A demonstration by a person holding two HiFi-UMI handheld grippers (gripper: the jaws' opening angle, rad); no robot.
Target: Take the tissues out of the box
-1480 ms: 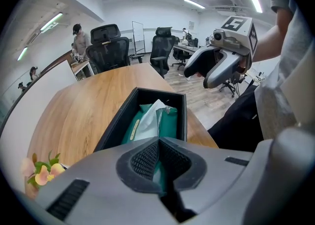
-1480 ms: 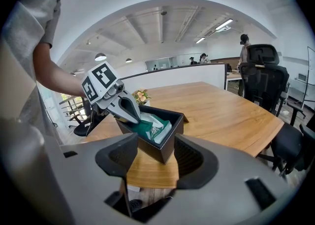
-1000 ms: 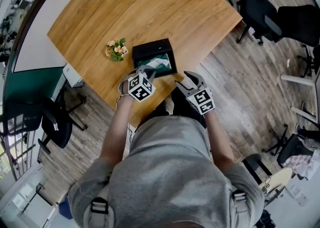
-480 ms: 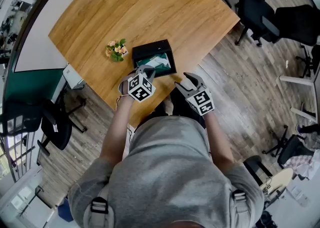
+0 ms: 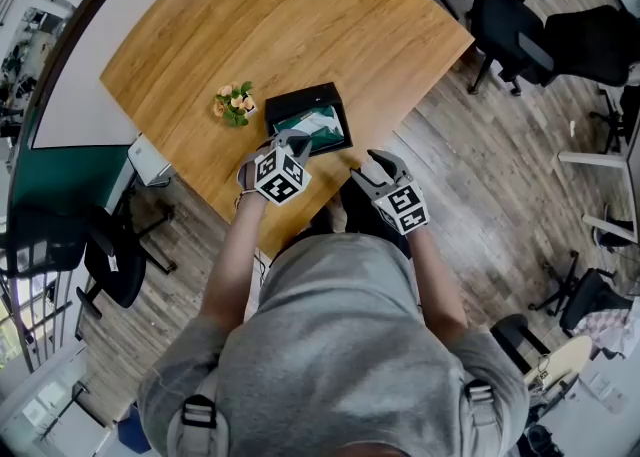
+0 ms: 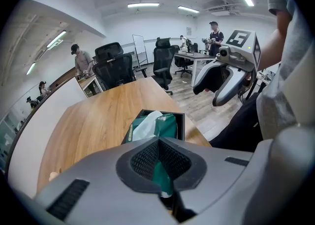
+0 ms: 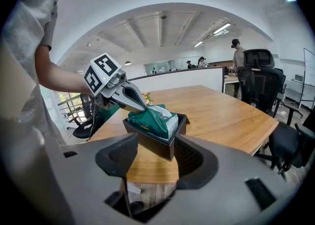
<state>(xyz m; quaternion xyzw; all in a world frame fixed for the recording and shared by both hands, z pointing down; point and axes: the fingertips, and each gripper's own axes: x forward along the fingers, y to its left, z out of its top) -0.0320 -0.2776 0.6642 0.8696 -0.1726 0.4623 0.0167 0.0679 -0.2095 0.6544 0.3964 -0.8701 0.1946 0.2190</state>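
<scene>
A black open box [image 5: 296, 104] sits near the wooden table's front edge, with a green pack of tissues [image 5: 318, 124] in it and a white tissue poking out on top. My left gripper [image 5: 296, 143] is shut on the near corner of the green pack [image 6: 156, 126], and the wrapper runs up between its pads [image 6: 142, 160]. From the right gripper view, the left gripper [image 7: 129, 99] pinches the pack [image 7: 153, 119] above the box [image 7: 150, 142]. My right gripper [image 5: 372, 163] is open with nothing in it, off the table edge just right of the box.
A small bunch of flowers [image 5: 234, 102] stands on the table [image 5: 300, 15] left of the box. Black office chairs [image 5: 520, 15] stand beyond the table's right edge, and another [image 5: 105, 255] stands on the left. People stand at desks far back [image 6: 81, 61].
The head view has drifted a little. Both grippers and the tissue pack stay where they were.
</scene>
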